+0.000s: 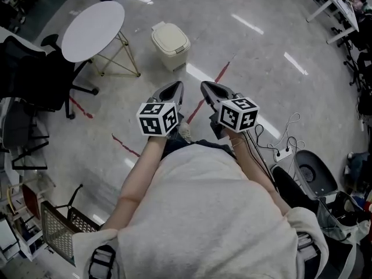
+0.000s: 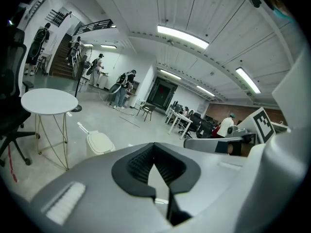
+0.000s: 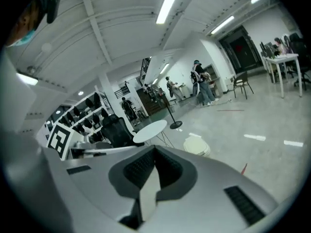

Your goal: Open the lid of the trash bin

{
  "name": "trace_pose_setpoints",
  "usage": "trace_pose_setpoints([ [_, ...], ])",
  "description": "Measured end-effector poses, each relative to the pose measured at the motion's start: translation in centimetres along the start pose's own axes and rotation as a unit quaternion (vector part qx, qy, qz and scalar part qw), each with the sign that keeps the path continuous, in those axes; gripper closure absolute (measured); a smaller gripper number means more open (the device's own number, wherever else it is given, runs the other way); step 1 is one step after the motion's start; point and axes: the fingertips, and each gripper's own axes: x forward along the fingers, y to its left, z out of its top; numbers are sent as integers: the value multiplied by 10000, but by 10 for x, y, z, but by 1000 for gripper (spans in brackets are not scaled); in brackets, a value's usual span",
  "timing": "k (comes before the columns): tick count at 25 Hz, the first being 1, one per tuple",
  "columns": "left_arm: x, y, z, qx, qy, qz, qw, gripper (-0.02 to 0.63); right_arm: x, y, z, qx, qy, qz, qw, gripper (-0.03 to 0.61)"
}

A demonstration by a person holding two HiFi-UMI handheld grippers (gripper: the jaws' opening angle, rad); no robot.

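Observation:
The cream trash bin [image 1: 170, 44] stands on the floor ahead of me with its lid down; it also shows small in the left gripper view [image 2: 99, 143] and the right gripper view [image 3: 197, 145]. My left gripper [image 1: 177, 86] and right gripper [image 1: 206, 86] hang side by side in the air, well short of the bin and pointing toward it. Both are shut with nothing between the jaws. In the left gripper view the left gripper [image 2: 154, 145] has its tips together, and so does the right gripper [image 3: 154, 149] in its own view.
A round white table [image 1: 93, 22] on thin legs stands left of the bin, with a black office chair [image 1: 29, 74] beside it. Red tape lines [image 1: 203, 100] cross the floor. Cables and a power strip [image 1: 283, 152] lie at right. Several people stand far off.

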Motion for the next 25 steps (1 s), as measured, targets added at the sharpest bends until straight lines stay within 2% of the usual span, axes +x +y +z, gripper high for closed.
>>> trace_pose_setpoints([
  [9, 23, 24, 15, -325, 56, -17, 9995, 604, 29, -3, 10, -302, 308, -193, 9989, 571],
  [14, 31, 33, 16, -436, 74, 17, 9990, 604, 42, -7, 9, -248, 389, -147, 9988, 571],
  [18, 50, 37, 13, -298, 223, 81, 9993, 604, 61, -18, 9, -238, 541, 39, 9982, 571],
  [25, 87, 59, 29, -102, 287, 193, 9994, 604, 98, -48, 30, -327, 610, 180, 9974, 571],
])
